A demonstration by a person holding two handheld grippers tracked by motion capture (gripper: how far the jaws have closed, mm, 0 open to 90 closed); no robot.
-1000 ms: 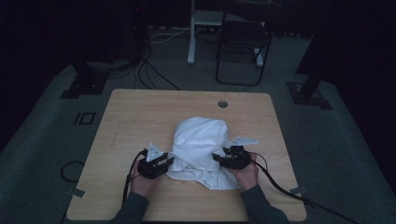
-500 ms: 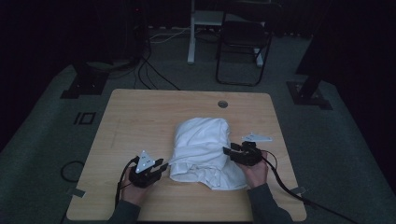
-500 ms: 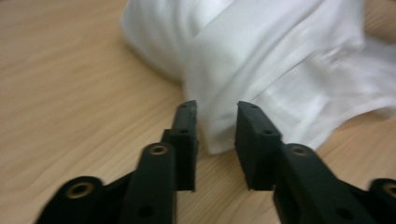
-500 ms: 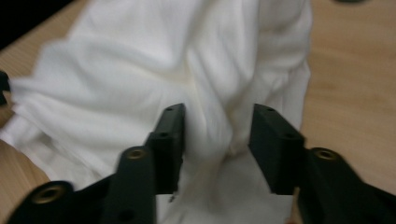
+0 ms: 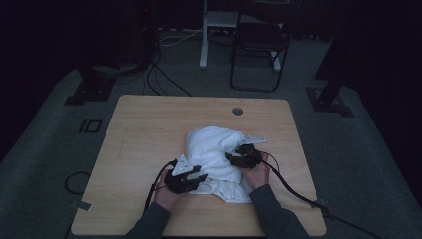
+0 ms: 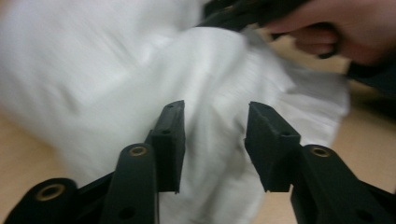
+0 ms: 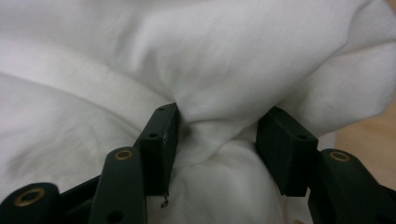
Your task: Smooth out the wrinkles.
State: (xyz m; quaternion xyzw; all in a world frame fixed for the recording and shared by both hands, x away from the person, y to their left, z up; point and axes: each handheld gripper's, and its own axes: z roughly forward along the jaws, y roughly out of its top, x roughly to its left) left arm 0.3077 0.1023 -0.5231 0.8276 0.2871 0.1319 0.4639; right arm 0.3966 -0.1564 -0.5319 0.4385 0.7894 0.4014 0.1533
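High view: a crumpled white cloth (image 5: 216,157) lies lower centre on the wooden table (image 5: 149,134). Left gripper (image 5: 191,180) sits at the cloth's lower left edge; its jaws have just been opening and stand apart, cloth beyond them, unpinched. Right gripper (image 5: 238,157) at centre right clamps a thick bunched fold of cloth (image 7: 215,126).

Dim, murky high view; left gripper view blurred, close views brighter
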